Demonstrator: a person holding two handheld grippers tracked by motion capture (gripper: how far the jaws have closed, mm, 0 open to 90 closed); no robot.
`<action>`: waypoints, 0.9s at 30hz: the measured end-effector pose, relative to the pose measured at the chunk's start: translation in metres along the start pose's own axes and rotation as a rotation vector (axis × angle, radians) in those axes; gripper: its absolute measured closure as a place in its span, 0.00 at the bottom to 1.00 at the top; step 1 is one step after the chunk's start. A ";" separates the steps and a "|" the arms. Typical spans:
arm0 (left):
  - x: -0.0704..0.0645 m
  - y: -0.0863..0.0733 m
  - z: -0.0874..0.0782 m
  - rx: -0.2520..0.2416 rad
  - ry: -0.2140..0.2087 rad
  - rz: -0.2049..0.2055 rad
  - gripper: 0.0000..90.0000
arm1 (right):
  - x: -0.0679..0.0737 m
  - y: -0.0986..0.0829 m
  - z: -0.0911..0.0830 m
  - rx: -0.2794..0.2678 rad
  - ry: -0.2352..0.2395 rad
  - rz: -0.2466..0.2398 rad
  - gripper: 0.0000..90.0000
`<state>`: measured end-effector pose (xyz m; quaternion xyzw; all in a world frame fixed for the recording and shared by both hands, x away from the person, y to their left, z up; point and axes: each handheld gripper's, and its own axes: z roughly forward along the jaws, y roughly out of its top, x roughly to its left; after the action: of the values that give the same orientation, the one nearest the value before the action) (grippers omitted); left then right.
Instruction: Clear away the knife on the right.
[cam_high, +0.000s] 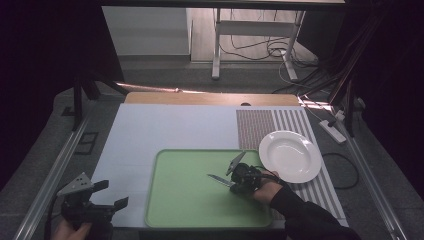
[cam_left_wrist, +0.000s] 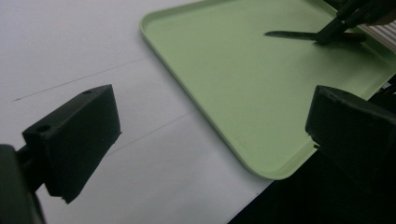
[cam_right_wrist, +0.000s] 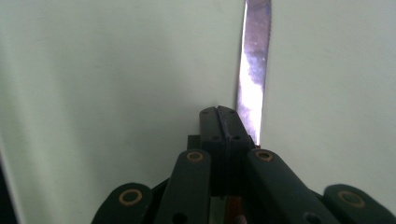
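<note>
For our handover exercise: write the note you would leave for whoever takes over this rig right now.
Right tongs: jaws together, apparently clamped on the knife, blade pointing out over the green tray; whether the blade is lifted or resting, I cannot tell.
Left tongs: open, holding nothing, at the near left off the tray.
White plate: bare, just right of the tray, on the striped mat.
Done: knife gripped.
Left: probably carrying and setting down the knife, perhaps by the plate.

White plate on striped mat (right side), white tabletop
</note>
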<state>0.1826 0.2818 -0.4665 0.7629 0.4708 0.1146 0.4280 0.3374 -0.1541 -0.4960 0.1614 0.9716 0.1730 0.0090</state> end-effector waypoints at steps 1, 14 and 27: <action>0.000 0.000 0.000 0.000 0.000 0.000 0.03 | -0.003 -0.001 -0.001 -0.001 -0.014 0.010 1.00; 0.000 0.000 0.000 0.003 0.000 0.001 0.03 | -0.043 -0.018 -0.009 -0.045 -0.044 0.153 1.00; 0.000 0.000 0.000 0.003 0.001 0.000 0.04 | -0.051 -0.011 -0.006 -0.047 -0.076 0.151 1.00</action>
<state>0.1825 0.2816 -0.4665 0.7635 0.4712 0.1143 0.4265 0.3816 -0.1815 -0.4960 0.2404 0.9513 0.1895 0.0365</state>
